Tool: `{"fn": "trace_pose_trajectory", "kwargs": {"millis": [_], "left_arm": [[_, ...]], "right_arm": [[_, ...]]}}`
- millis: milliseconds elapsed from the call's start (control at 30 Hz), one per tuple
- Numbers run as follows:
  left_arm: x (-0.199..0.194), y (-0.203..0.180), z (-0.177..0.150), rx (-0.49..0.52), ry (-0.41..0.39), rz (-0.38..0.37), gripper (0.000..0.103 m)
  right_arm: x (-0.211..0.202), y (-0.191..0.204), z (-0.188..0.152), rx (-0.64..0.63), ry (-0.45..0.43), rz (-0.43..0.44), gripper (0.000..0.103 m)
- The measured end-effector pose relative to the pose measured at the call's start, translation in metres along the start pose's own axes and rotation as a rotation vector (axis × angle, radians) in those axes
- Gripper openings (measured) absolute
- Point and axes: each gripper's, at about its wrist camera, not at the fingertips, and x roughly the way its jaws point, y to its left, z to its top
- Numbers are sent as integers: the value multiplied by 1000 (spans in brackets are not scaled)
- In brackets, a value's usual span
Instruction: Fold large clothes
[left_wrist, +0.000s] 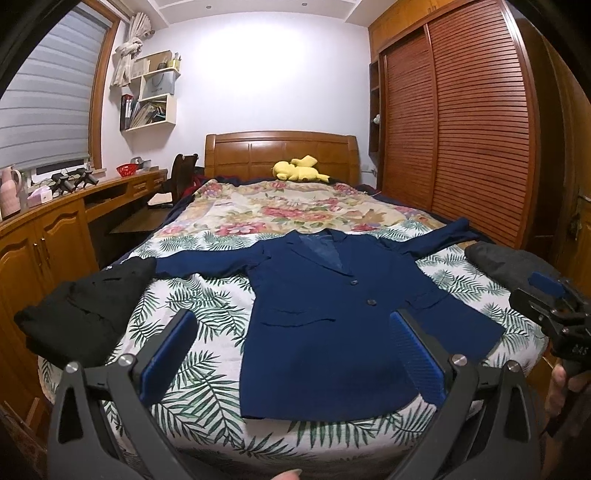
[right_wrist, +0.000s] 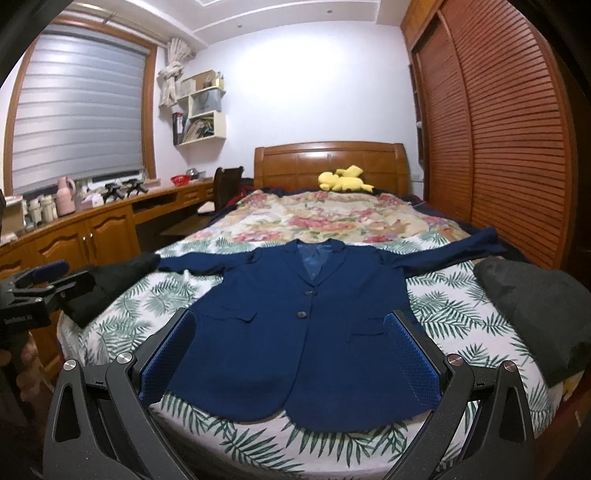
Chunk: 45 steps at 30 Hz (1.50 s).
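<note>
A navy blue blazer (left_wrist: 332, 325) lies flat and face up on the bed, buttoned, both sleeves spread out sideways; it also shows in the right wrist view (right_wrist: 306, 332). My left gripper (left_wrist: 291, 325) is open and empty, held above the foot of the bed near the blazer's lower hem. My right gripper (right_wrist: 291, 325) is open and empty, also above the hem; it shows at the right edge of the left wrist view (left_wrist: 550, 306). The left gripper shows at the left edge of the right wrist view (right_wrist: 40, 291).
A black garment (left_wrist: 81, 314) lies at the bed's left edge and a dark grey one (right_wrist: 532, 310) at the right. A yellow plush toy (left_wrist: 299, 170) sits by the headboard. A wooden desk (left_wrist: 55, 229) runs along the left, a wardrobe (left_wrist: 461, 129) along the right.
</note>
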Motion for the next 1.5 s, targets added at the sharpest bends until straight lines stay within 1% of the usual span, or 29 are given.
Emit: {"fn": "trace_pose_trajectory", "kwargs": {"millis": [167,333,500,633,767,833,933,1067,1200,1333,1433,1500], "left_arm": [[16,14,-1,-13,24,4,103],[33,27,-7,-18,48,21,103],[61,39,-22,-26,125,55,103],[77,43,-29,-22,160,95,103],[92,49,-33,-17,188,148,103],[99,54,-33,-22,198,156,103],[113,67,-33,-39,222,147,103],[138,83,-32,-36,290,146,103],[169,105,-26,-82,329,112,103],[200,123,-16,-104,339,61,103],[223,138,-5,-117,342,68,103],[237,149,2,-122,343,54,103]], "right_arm": [[30,-2,3,-8,11,33,103],[63,-1,-4,-3,37,82,103],[107,4,-6,-39,50,138,103],[145,8,8,-43,56,187,103],[182,19,27,-88,51,223,103],[202,26,34,-111,63,237,103],[238,36,37,-158,88,234,103],[276,36,22,-192,163,218,103],[296,30,7,-214,215,209,103],[309,27,6,-227,240,204,103],[316,24,2,-221,261,207,103],[320,22,-3,-218,282,203,103]]}}
